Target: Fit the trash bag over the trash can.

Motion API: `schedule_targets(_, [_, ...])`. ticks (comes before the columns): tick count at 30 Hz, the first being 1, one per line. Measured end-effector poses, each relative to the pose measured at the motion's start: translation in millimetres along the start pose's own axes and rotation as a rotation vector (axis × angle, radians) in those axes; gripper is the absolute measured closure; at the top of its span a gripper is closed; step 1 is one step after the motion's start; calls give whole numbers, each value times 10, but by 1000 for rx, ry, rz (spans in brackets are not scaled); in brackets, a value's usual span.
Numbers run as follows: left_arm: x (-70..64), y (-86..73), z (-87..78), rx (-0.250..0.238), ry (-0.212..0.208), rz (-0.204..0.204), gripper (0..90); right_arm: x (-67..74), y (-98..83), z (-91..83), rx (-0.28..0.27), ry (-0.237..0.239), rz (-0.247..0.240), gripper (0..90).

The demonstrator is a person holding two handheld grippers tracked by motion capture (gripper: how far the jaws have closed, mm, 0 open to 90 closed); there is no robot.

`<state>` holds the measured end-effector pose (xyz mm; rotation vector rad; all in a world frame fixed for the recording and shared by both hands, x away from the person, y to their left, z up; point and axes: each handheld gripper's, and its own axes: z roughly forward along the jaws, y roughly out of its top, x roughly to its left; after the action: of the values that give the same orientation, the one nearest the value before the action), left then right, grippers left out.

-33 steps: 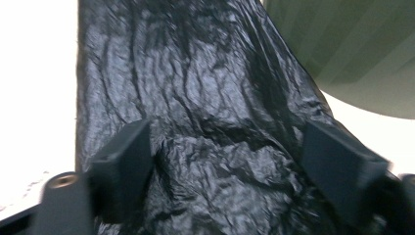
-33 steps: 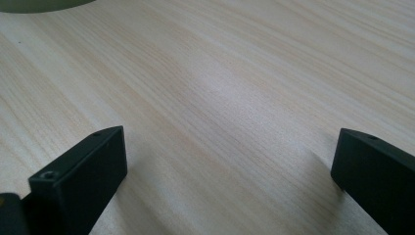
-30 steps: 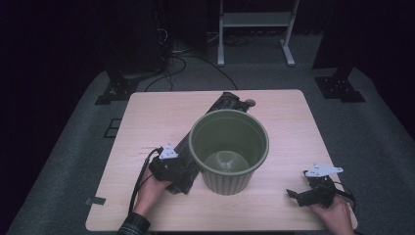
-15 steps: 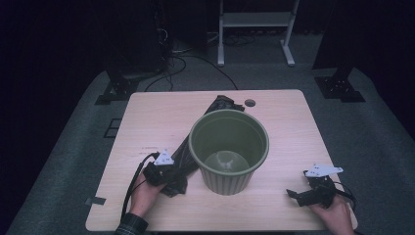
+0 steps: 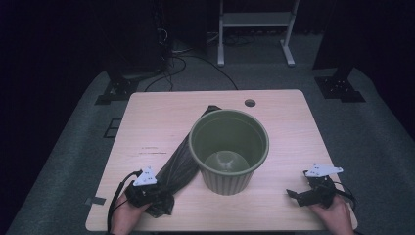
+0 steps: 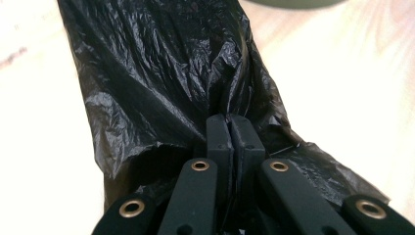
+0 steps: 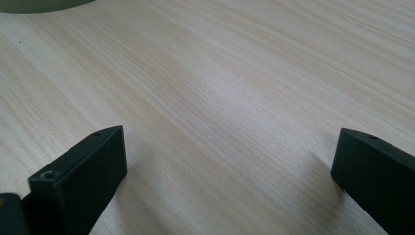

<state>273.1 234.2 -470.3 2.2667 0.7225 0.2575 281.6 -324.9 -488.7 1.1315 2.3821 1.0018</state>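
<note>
A crumpled black plastic bag (image 5: pixel 182 161) lies stretched across the wooden table (image 5: pixel 161 117), from behind the green ribbed bin (image 5: pixel 227 181) toward the near left corner. My left gripper (image 5: pixel 164 197) is at the bag's near end. In the left gripper view its jaws are pressed together (image 6: pixel 228 122), pinching a fold of the bag (image 6: pixel 156 73). The bin stands upright in the middle of the table and looks empty inside. My right gripper (image 5: pixel 293 195) rests near the front right corner. Its jaws stand wide open (image 7: pixel 230 142) over bare wood.
A small round hole (image 5: pixel 250 103) pierces the table near its far edge. Beyond the table are a dark carpeted floor, cables and a white stand (image 5: pixel 254 19). The near table edge lies just behind both hands.
My left gripper has shut on the bag and moved toward the near left corner, dragging the bag out from behind the bin. The right gripper has stayed put.
</note>
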Motion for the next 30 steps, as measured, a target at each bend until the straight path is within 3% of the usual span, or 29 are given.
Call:
schedule_targets(2, [-21,-52,-51,-1,4,-8,868,0,0,0,0,0,0,0])
schedule_targets(4, [-30,-85,-84,-4,15,-22,801,0,0,0,0,0,0,0])
schedule_targets(7, [-50,-109,-135,-12,32,-42,616,0,0,0,0,-1,1,0])
schedule_targets(9, [-73,-99,-168,-9,67,-46,458,0,0,0,0,0,1,0])
schedule_targets(14, [-105,-4,-247,-25,90,-58,208,0,0,0,0,-1,1,0])
schedule_targets(17, [-92,112,-257,-44,107,-66,105,0,0,0,0,-1,1,0])
schedule_targets(22, [-20,307,-208,-77,114,-82,11,0,0,0,0,-1,1,0])
schedule_targets(30, [153,533,14,-96,105,-100,7,-1,0,0,0,-1,1,0])
